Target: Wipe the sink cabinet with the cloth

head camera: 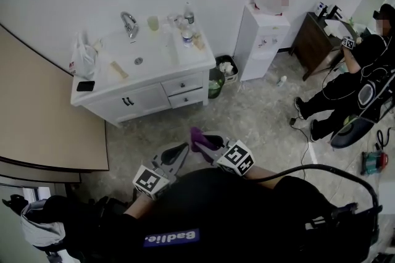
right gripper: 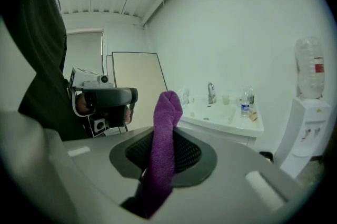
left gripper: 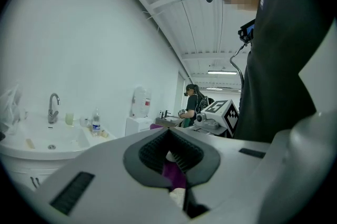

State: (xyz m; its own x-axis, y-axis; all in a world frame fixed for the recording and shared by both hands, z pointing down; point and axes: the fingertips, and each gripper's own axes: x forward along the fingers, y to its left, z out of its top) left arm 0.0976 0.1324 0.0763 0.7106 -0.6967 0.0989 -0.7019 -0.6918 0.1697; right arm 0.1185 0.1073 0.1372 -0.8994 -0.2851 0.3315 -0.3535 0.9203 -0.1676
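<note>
Your right gripper: jaws clamped on the one purple cloth, its end sticking up past the tips. Left gripper: jaws together, empty, just beside. One sink cabinet well ahead, two bottles on its tabletop.

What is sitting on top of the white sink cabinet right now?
Around the basin: a faucet, a cup, bottles, a white bag and a flat black object. The closed drawers hide their contents.
</note>
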